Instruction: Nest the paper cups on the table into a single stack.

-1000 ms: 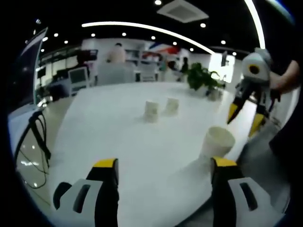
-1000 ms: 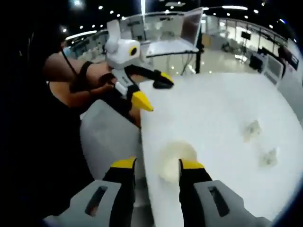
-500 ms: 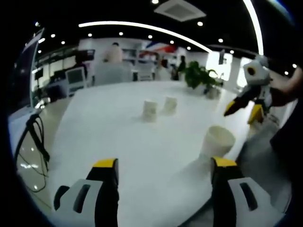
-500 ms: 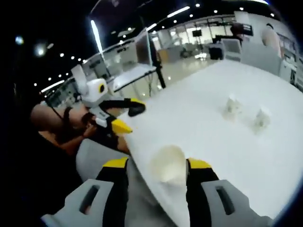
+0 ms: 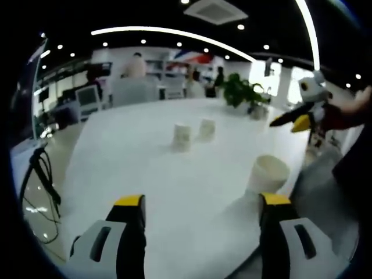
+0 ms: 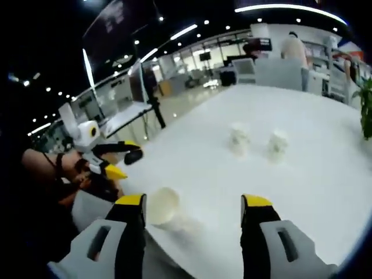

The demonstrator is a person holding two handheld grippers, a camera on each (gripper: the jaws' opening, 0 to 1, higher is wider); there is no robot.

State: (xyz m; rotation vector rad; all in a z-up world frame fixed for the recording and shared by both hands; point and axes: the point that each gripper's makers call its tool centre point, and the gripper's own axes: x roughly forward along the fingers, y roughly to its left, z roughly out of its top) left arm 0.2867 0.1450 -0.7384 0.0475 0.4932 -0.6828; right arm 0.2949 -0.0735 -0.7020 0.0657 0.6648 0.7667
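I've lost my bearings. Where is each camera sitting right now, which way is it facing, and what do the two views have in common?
Left gripper view: rides the left hand-held gripper at the near table edge, facing across it; the right hand-held gripper and the hand gripping it enter from the right.
Right gripper view: rides the right hand-held gripper, looking down the table; the left hand-held gripper and a forearm enter from the left.
Shared: the near paper cup and two far paper cups.

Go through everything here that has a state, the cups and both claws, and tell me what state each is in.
Near cup: upright at the table edge, mouth up, not held.
Two far cups: standing apart, not nested.
Left claw: open, holding nothing.
Right claw: open, holding nothing.
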